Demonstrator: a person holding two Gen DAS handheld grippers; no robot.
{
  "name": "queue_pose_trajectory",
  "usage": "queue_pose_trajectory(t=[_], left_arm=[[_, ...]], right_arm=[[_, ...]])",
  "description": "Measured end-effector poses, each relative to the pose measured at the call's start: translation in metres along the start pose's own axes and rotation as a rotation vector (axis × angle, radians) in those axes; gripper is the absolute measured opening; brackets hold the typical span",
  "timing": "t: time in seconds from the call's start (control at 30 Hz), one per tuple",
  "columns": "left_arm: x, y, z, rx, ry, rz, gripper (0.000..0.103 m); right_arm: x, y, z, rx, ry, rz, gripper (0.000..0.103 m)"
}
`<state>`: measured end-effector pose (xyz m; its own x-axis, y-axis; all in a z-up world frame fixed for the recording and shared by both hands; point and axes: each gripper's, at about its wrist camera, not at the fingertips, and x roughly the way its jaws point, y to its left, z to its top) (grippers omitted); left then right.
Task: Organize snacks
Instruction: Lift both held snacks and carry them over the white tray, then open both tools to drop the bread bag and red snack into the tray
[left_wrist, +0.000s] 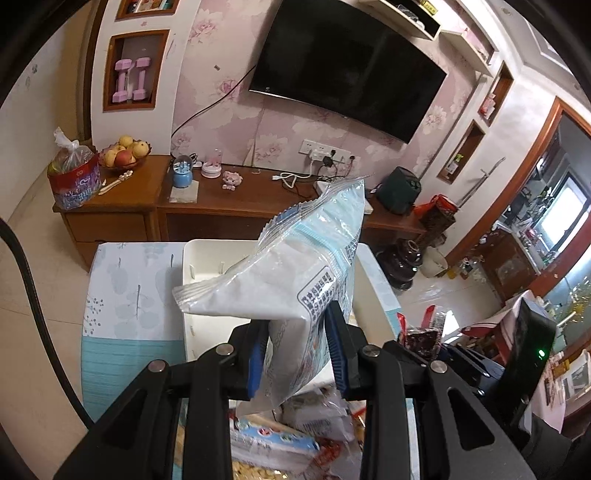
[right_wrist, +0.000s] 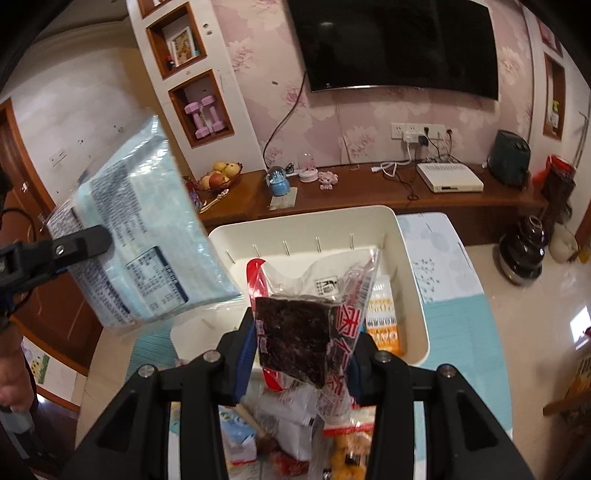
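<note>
Pale blue and white, the large snack bag (left_wrist: 295, 273) sits pinched between the blue pads of the left gripper (left_wrist: 297, 354), whose jaws are clamped tight on the bag's lower edge. The bag stands up and away from the fingers, its long axis leaning toward the upper right in the left wrist view, its crimped top above the far rim of the white bin (left_wrist: 192, 266). In the right wrist view the same bag hangs at the left, beside and above the bin's near-left corner rather than over the opening.

Moving right, the white bin (right_wrist: 413, 280) stands on a table with a blue-and-white leaf-pattern cloth (right_wrist: 454, 310). It already holds an orange-and-white packet (right_wrist: 380, 317) against its right wall; the slotted back wall shows bare.

Further right, the right gripper (right_wrist: 301, 354) is closed on a clear red-printed packet of dark snack (right_wrist: 295, 336), the pads pressing its two sides. That packet rises straight ahead of the fingers, its long axis pointing up toward the bin's middle.

Beneath both grippers lies a heap of loose snack packets (right_wrist: 291, 432) on the cloth, still unsorted.

The coming move likely turns on this: the bin lies directly forward and below the right gripper's packet, so the right hand appears nearer to a drop, while the left bag would need to travel rightward and over the rim first. The wide bag may also crowd the smaller packet if both go in together.
</note>
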<state>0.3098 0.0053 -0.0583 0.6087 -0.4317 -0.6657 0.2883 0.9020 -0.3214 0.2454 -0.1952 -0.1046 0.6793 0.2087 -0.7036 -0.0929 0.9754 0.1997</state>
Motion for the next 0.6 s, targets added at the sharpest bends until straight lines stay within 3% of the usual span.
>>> queue_pose_trajectory(t=[0.2, 0.43, 0.5, 0.6], left_arm=[[0.028, 0.002, 0.003, 0.011, 0.027, 0.041, 0.03], [0.05, 0.011, 0.001, -0.028, 0.059, 0.033, 0.03], [0.05, 0.011, 0.002, -0.034, 0.047, 0.03, 0.034], [0.048, 0.01, 0.002, -0.038, 0.041, 0.018, 0.042]], right_arm=[[0.015, 0.002, 0.001, -0.072, -0.029, -0.008, 0.043], [0.035, -0.001, 0.0, -0.098, -0.004, 0.008, 0.044], [0.039, -0.001, 0.0, -0.103, 0.008, 0.0, 0.048], [0.042, -0.002, 0.001, -0.094, 0.013, -0.006, 0.062]])
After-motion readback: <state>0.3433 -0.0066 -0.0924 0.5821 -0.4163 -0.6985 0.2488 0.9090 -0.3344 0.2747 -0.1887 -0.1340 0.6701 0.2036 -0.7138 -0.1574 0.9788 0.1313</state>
